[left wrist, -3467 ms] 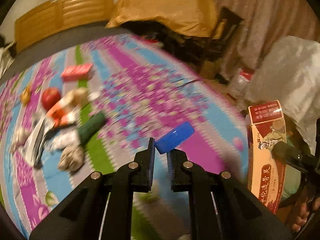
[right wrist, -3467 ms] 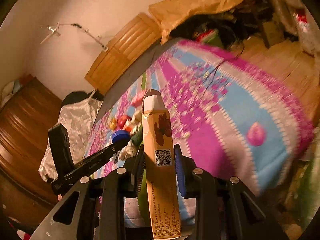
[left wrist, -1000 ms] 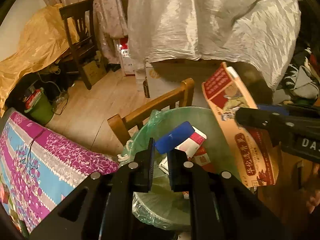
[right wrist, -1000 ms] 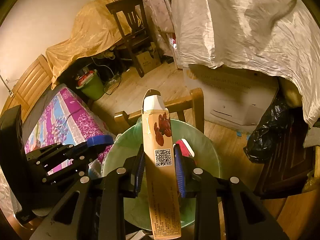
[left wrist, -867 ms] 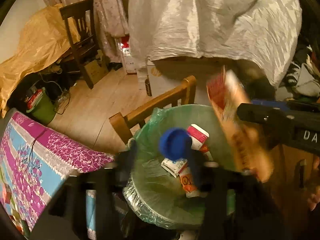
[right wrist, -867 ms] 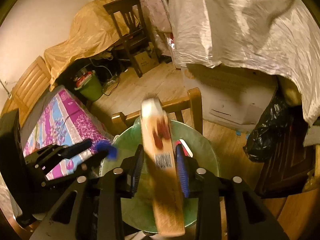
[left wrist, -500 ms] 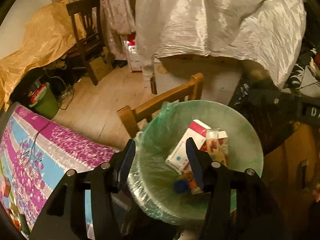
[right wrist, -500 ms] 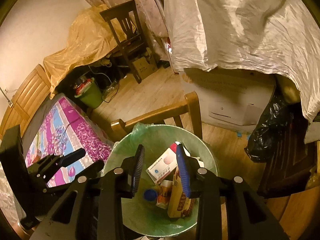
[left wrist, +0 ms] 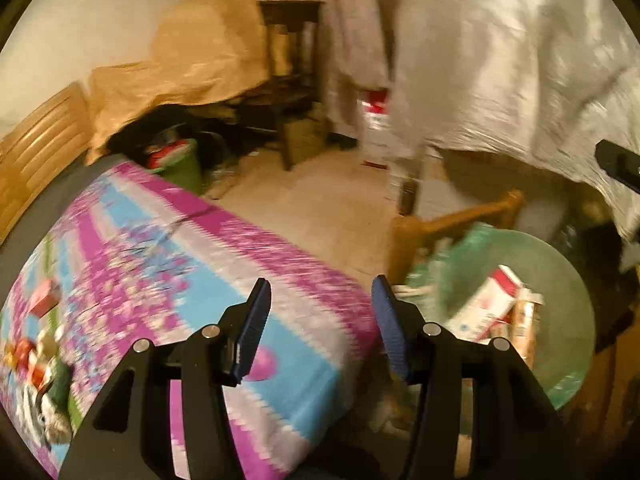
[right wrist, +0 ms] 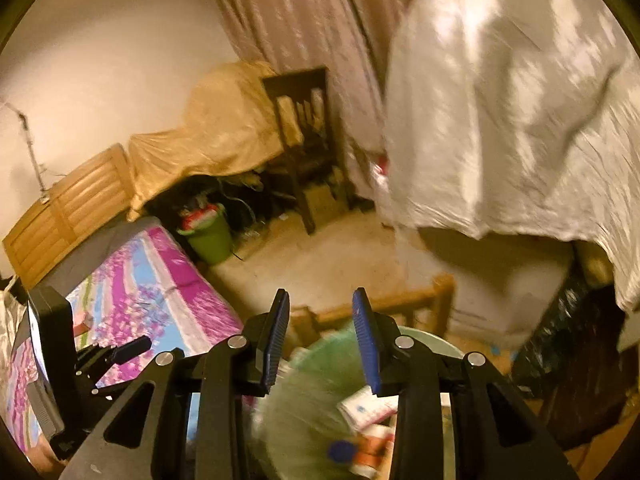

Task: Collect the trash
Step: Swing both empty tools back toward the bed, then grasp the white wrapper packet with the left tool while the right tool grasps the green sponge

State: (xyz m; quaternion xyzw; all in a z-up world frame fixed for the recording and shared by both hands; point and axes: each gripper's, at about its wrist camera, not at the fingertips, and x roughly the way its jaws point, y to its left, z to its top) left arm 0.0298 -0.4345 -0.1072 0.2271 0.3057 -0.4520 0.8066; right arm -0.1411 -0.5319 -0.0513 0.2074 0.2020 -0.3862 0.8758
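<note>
The green-lined trash bin (left wrist: 568, 280) stands at the lower right in the left wrist view and low in the right wrist view (right wrist: 320, 364). It holds a red-and-white carton (left wrist: 486, 306), an orange box (left wrist: 524, 328) and a blue cap (right wrist: 341, 451). My left gripper (left wrist: 320, 328) is open and empty over the bed's corner, left of the bin. My right gripper (right wrist: 322, 340) is open and empty above the bin's near rim. More trash (left wrist: 36, 360) lies far left on the patterned bedspread (left wrist: 160, 264).
A wooden chair back (left wrist: 452, 220) stands against the bin. A silver-covered bulk (left wrist: 520, 60) rises at the right. A dark chair (right wrist: 304, 136), a green bucket (right wrist: 208, 236) and a tan-covered pile (right wrist: 224, 136) stand across the wooden floor.
Both grippers opened over the bin; the blue cap and the orange box dropped into it. Both views have since swung up and left, towards the bed.
</note>
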